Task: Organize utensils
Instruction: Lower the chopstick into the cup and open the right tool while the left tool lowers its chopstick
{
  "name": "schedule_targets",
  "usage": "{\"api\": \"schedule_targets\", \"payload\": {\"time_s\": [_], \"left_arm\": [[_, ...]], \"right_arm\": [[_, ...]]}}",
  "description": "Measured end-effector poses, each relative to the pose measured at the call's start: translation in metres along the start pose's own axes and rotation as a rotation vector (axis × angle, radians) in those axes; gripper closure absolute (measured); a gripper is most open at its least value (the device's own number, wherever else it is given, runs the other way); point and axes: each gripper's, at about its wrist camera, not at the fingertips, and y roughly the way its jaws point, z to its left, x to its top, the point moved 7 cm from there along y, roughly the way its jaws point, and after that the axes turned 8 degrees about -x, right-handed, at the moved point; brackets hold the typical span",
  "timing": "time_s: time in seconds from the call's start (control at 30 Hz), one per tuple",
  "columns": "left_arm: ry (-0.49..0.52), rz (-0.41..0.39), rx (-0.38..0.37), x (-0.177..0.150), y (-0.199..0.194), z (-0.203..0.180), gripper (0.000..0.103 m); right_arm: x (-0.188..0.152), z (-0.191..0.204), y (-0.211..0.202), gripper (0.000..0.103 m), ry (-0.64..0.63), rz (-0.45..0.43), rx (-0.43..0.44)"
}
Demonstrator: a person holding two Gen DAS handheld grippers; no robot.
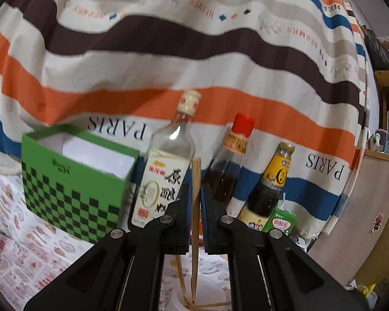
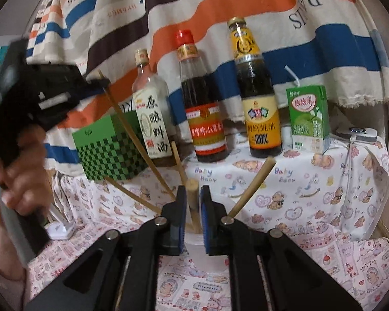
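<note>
Surface: a tabletop under a pale cloth (image 2: 311, 202) printed with bears, hearts and "Baby Bear" lettering.
Backdrop: a hanging sheet (image 1: 168, 51) with wavy orange, brown, blue and grey stripes and "PARIS" in mirror writing.
Room edge: at 3 o'clock in the left wrist view, a wooden shelf (image 1: 387, 119) with small bottles; details there are too small to tell.
Row at the back: a green checked box (image 2: 109, 150), a clear bottle (image 2: 151, 119) with a white label, a red-capped bottle (image 2: 205, 114), a dark bottle (image 2: 259, 98) with a yellow label, and a green drink carton (image 2: 308, 119) with a straw.
Left gripper (image 1: 195, 202): jaws pinched shut on one chopstick (image 1: 195, 220), which stands nearly upright, its tip down among other sticks at 6 o'clock.
Right gripper (image 2: 193, 207): jaws slightly parted around a second chopstick (image 2: 192, 194); whether the pads press it cannot be told.
Holder: a pale cup (image 2: 194, 241), apparently translucent, just behind the right jaws, with several chopsticks fanning out of it.
Person: a hand (image 2: 15, 171) at 9 o'clock grips the left tool's handle.
</note>
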Motion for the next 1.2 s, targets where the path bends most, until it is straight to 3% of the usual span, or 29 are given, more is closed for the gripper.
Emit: {"api": "schedule_targets", "payload": {"time_s": [0.07,0.3,0.77,1.0,1.2], "left_arm": [[0.001,0.018,0.015,-0.006,0.006,0.003,0.097],[-0.018,0.094,0.040,-0.027,0.024,0.017,0.097],[0.002,0.255,0.047,-0.065,0.062,0.028,0.097],[0.002,0.267,0.037,-0.072,0.065,0.028,0.097],[0.035,0.226,-0.006,-0.061,0.051,0.025,0.072]], "right_arm": [[0.006,-0.005,-0.006,0.073,0.023,-0.030,-0.015],[0.025,-0.029,-0.020,0.069,0.081,-0.098,-0.120],[0.036,-0.044,-0.029,0.062,0.157,-0.115,-0.074],[0.034,-0.039,-0.029,0.061,0.144,-0.113,-0.068],[0.034,-0.034,-0.034,0.061,0.139,-0.122,-0.054]]}}
